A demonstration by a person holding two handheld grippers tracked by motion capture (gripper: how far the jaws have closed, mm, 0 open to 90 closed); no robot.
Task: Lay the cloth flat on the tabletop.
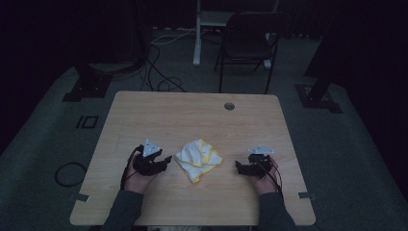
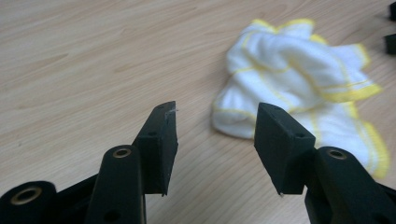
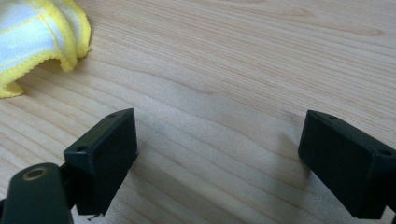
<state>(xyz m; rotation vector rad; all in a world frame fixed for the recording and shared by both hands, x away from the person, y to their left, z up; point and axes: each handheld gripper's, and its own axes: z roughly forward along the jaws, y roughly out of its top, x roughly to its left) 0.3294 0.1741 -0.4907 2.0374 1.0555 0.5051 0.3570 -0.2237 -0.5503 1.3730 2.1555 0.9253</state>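
Crumpled white cloth with yellow edging (image 1: 198, 159) lies bunched on the wooden table (image 1: 192, 115), toward the near edge, between the two grippers.

Left gripper (image 1: 166, 160) sits at the cloth's 9 o'clock, just beside it, not touching. In the left gripper view its jaws stand apart with nothing between them; the cloth (image 2: 299, 88) lies just ahead, toward 1 o'clock of the jaws. Released.

Right gripper (image 1: 238, 166) sits at the cloth's 3 o'clock, a little farther off. In the right gripper view the jaws gape wide over bare tabletop, and a corner of the cloth (image 3: 37, 37) shows at 10 o'clock. Released, holding nothing.

Judgement: the step in hand looks like the approach to the cloth, before any grasp. Next move likely calls for each gripper to find an edge or corner of the bundle, come low to the tabletop, and close on a yellow hem without pinching several layers together.

Containers: none on the table. A round grommet hole (image 1: 229, 106) sits at 12 o'clock, well apart from the cloth.
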